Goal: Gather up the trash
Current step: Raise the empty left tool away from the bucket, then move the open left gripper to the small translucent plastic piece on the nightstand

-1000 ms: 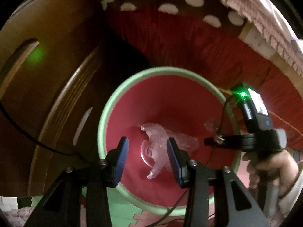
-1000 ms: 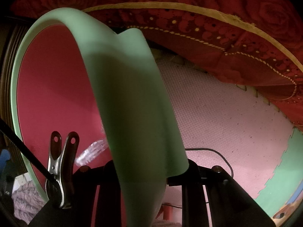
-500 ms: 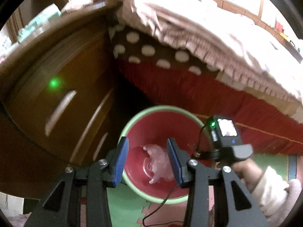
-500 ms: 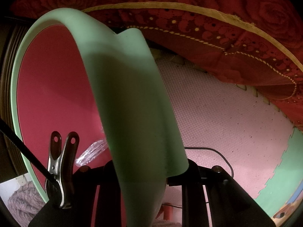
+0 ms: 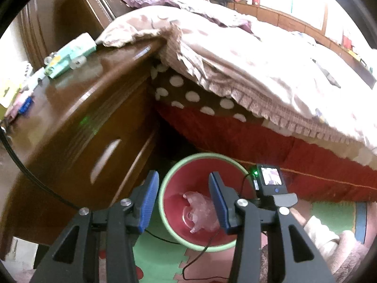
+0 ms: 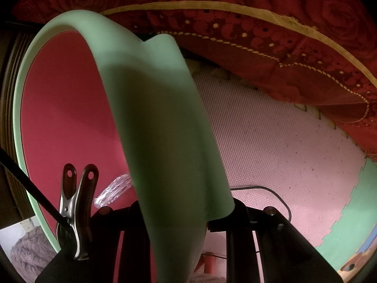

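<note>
Left wrist view looks down over a round bin (image 5: 165,186) with a pale green rim and a deep pink, smooth inside; no writing on it can be read. At the bottom of the bin lies the trash, a crumpled clear plastic wrapper (image 5: 200,208), glossy and wrinkled. The left gripper (image 5: 182,204) hangs above the bin, its blue ribbed pads parted with nothing between them; its jaws have just been opening a little. Left of the bin stands a polished brown wooden nightstand (image 5: 77,127) with small boxes and clear caps on top, their print too blurred to read. Behind the bin is a bed (image 5: 259,70) with a pink frilled cover, a brown layer with white dots, and a red skirt. Under the bin lies a foam puzzle mat (image 5: 160,257) in green and pink.

Right wrist view shows the right gripper (image 6: 175,214) pinched narrow on the bin's green wall (image 6: 165,129), which is matte and bends in a soft fold. A shiny metal clip (image 6: 75,212) sits at the left of the bin's rim, gripping a black cable. A bit of the wrapper (image 6: 113,189) shows inside.
</note>
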`<action>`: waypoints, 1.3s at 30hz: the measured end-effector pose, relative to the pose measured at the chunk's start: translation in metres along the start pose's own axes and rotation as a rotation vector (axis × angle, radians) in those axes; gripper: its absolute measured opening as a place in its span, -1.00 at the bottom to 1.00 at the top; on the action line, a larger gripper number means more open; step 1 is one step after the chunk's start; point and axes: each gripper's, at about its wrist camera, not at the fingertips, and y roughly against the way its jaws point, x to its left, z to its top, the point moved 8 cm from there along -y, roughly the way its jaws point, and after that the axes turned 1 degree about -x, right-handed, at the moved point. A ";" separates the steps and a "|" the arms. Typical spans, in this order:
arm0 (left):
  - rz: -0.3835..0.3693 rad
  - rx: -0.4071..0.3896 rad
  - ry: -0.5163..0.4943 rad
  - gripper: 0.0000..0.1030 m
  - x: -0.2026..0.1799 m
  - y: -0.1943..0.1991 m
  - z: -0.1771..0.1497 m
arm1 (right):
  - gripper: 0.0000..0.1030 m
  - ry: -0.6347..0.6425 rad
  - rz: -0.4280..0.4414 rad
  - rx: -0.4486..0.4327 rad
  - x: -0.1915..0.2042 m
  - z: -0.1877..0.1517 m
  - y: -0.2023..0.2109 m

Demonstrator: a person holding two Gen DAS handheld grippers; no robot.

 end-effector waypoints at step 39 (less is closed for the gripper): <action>0.228 -0.139 0.266 -0.09 0.172 -0.009 0.158 | -0.58 0.000 0.002 0.002 0.000 -0.002 -0.002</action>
